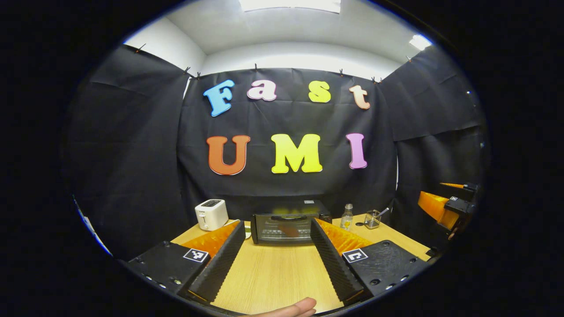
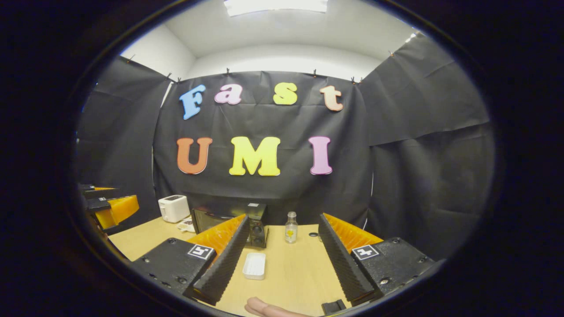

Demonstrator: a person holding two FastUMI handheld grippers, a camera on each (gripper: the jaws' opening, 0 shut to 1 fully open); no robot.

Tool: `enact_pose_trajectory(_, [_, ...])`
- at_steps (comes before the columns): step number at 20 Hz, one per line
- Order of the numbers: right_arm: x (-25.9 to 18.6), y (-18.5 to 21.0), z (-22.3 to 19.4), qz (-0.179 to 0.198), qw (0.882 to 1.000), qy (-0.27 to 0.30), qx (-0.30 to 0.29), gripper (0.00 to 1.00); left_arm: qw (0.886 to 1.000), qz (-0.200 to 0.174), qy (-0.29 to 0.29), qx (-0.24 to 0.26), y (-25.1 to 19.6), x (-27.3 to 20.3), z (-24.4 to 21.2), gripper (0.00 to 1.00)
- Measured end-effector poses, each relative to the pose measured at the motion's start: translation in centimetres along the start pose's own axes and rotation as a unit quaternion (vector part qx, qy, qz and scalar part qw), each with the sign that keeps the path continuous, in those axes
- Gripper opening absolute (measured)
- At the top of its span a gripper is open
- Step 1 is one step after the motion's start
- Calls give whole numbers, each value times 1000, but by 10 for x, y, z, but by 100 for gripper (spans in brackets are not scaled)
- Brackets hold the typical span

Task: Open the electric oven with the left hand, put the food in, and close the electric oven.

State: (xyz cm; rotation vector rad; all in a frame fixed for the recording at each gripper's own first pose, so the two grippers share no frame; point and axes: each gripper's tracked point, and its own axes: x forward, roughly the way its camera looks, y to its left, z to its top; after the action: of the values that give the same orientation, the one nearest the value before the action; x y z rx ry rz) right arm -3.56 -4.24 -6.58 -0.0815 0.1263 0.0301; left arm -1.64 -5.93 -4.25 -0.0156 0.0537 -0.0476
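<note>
The black electric oven (image 1: pixel 286 226) stands at the back of the wooden table (image 1: pixel 273 277), its glass door shut and its handle along the top edge. My left gripper (image 1: pixel 277 223) hovers open in front of it, well short of the door, with nothing between its fingers. In the right gripper view the oven (image 2: pixel 257 229) is partly hidden behind my left finger. A small white rectangular tray (image 2: pixel 254 265) lies on the table between the open fingers of my right gripper (image 2: pixel 283 219), untouched; I cannot tell what it holds.
A white toaster (image 1: pixel 211 214) sits left of the oven, with a small pale item (image 2: pixel 187 225) between them. Right of the oven stand a clear bottle (image 1: pixel 347 217) and a wire holder (image 1: pixel 372 219). The other gripper (image 1: pixel 445 207) hangs at the right edge. A person's fingertip (image 1: pixel 295 308) shows at the bottom.
</note>
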Motion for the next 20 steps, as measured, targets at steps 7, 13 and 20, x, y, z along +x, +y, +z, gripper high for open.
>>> enact_pose_trajectory(7, [0,-4,-6,0,1000,7,0,99,1000,7,-8,-3,4,-5,6,96])
enact_pose_trajectory(13, [-3,-4,-3,9,1000,-4,-3,99,1000,5,-13,4,1,-8,9,96])
enact_pose_trajectory(20, [-4,0,1,27,999,-26,-3,99,1000,1,-19,8,-3,-11,9,96])
